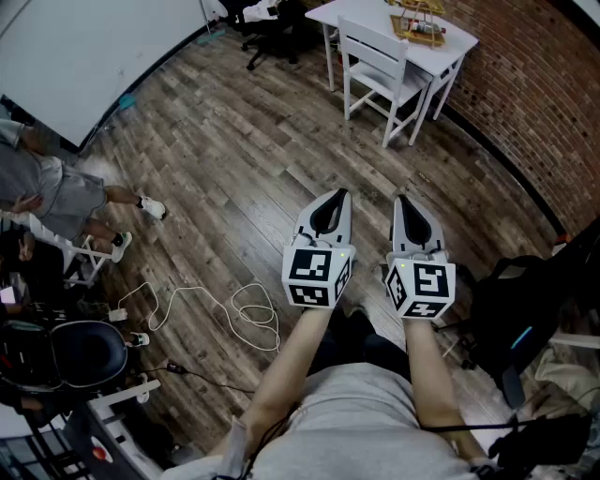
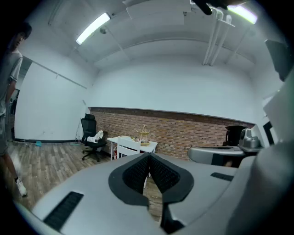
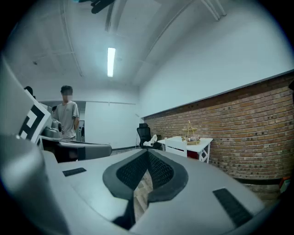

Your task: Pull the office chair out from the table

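Note:
The black office chair (image 1: 272,23) stands at the far end of the room, by the left end of the white table (image 1: 361,11). It also shows small in the left gripper view (image 2: 92,137) and the right gripper view (image 3: 146,137), with something white on its seat. My left gripper (image 1: 337,194) and right gripper (image 1: 405,199) are held side by side over the wood floor, far short of the chair. Both point toward the table. Each has its jaws together with nothing between them, as the gripper views show (image 2: 148,157) (image 3: 147,153).
A white wooden chair (image 1: 380,70) is at the table's near side, and a small wooden rack (image 1: 419,19) stands on the tabletop. A brick wall (image 1: 534,84) runs along the right. A person (image 1: 56,187) stands at left. A white cable (image 1: 234,309) lies on the floor.

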Available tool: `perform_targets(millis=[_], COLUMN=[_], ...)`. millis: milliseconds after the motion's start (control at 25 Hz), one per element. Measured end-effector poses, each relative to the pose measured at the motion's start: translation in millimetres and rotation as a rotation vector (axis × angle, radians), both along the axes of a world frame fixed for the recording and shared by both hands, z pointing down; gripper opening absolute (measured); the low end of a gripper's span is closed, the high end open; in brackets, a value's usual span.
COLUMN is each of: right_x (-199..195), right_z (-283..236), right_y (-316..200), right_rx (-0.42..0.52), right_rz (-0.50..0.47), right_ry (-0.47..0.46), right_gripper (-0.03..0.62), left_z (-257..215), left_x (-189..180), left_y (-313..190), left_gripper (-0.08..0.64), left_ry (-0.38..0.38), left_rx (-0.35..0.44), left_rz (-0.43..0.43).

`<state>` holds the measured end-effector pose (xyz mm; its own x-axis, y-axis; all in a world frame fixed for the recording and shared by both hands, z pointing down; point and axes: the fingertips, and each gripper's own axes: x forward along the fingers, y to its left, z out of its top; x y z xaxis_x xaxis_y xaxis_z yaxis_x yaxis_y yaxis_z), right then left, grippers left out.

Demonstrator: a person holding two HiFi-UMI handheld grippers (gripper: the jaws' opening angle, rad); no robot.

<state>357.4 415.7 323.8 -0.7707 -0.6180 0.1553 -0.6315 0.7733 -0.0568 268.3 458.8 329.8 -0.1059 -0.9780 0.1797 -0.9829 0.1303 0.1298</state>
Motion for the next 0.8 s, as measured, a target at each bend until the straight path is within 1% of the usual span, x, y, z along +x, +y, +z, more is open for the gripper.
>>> perform_targets(millis=[400,800], right_x=[7,6], right_z=[1,4], right_y=[-4,-11], right_rx=[-0.007,-0.029], right_rz=[0.013,0.013], right_ry=[-0.008,-0.019], right_gripper=[0.016,0.015], left_z=[-1,0], left_x=[9,7], left_y=[-3,-9], left_gripper=[0.015,0.015], left_ry=[-0.010,-0.007], left_rx=[0.005,-0.003], left_rz=[0.015,0.007])
